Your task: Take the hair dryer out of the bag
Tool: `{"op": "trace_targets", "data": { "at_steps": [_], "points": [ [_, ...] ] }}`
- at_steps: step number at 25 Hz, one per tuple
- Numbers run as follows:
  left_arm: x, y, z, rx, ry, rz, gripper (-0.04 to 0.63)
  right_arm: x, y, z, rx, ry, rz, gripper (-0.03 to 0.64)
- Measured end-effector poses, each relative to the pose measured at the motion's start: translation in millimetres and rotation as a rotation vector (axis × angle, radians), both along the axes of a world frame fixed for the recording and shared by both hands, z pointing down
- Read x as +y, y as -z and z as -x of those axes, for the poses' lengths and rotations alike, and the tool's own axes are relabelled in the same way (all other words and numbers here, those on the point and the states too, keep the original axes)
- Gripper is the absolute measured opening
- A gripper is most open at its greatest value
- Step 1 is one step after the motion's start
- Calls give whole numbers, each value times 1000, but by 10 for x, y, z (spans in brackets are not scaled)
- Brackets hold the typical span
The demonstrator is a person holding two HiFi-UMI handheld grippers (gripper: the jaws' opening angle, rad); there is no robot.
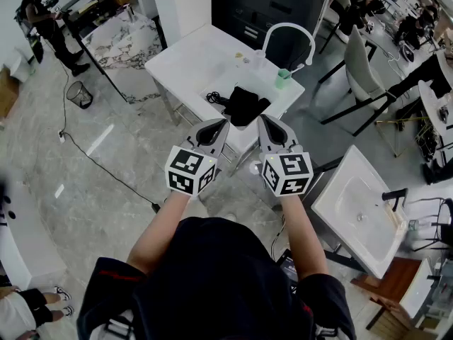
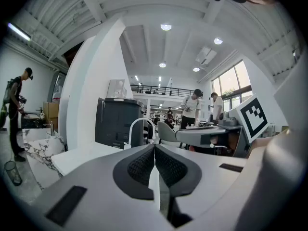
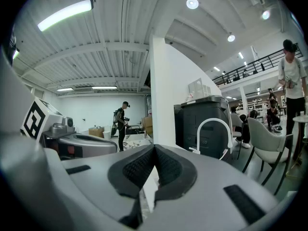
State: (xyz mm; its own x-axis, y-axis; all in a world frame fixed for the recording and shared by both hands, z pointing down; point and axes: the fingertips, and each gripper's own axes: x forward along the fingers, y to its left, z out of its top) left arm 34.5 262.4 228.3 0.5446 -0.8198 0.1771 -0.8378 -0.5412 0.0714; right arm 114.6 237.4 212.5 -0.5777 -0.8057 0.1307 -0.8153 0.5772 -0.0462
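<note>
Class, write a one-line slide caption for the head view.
Left gripper and right gripper, both shut and empty, held side by side before the black bag lying on the white table.

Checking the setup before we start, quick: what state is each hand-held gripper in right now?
Left grey hand-held gripper: closed, jaws together, holding nothing.
Right grey hand-held gripper: closed, jaws together, holding nothing.

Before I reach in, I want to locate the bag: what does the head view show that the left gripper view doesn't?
Head view only: the black bag and a green cup on the white table. Left gripper view only: the ceiling lights and, close up, the left gripper shut on nothing. Both: the table and the white arched faucet.
</note>
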Motion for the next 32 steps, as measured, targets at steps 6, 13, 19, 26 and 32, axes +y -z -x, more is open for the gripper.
{"op": "trace_targets", "data": {
  "at_steps": [6,13,19,26,32],
  "points": [
    [-16,-26,-25,1,10,1,17,28,-58,-33,-29,18,18,34],
    [-42,-84,-46,7,34,10,17,-6,-112,-72,-12,41,30,34],
    [-95,-111,3,7,59,19,17,-102,-137,-83,-11,48,39,34],
    [-296,-162,83,8,60,25,17,-292,-210,-20,-7,47,51,34],
    [-606,-209,136,1,50,28,17,-562,-264,26,-8,34,63,34]
  ]
}}
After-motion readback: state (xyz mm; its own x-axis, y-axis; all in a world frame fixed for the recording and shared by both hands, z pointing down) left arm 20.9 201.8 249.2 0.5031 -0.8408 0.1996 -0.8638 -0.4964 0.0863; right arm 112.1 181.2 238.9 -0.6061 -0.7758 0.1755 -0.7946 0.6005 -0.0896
